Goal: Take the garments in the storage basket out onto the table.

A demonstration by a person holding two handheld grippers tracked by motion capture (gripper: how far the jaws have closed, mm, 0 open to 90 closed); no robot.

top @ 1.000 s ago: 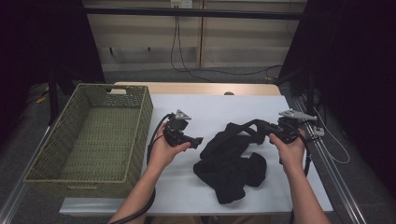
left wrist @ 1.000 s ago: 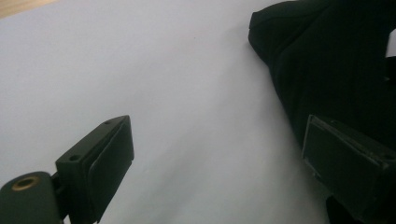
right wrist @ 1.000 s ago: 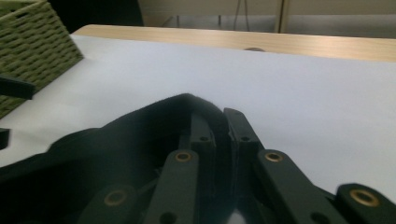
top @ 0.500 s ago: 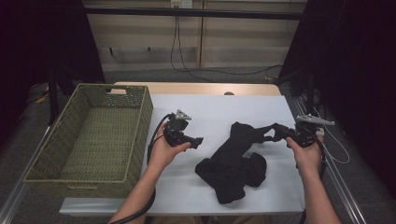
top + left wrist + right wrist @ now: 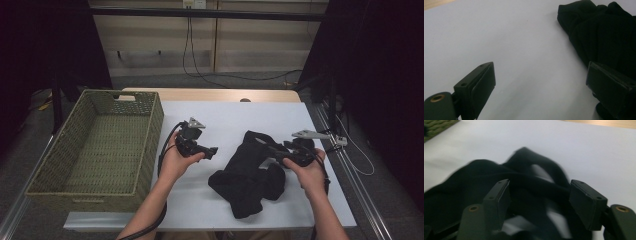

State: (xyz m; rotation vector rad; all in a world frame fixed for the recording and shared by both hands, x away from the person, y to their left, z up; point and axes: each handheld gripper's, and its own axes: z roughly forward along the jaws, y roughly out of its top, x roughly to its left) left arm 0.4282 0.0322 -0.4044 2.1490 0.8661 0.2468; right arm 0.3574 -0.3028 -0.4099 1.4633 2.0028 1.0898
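White sheeting covers the table (image 5: pixel 235 120); a woven basket (image 5: pixel 150 125) stands at its left. High view: a black garment (image 5: pixel 247 175) lies crumpled between both hands.

Left gripper (image 5: pixel 540 82) view: jaws spread, empty, beside the cloth.

Right gripper (image 5: pixel 540 197) view: jaws parted over the folds, gripping nothing. The fabric looks soft, light and limp; pinch a raised fold.
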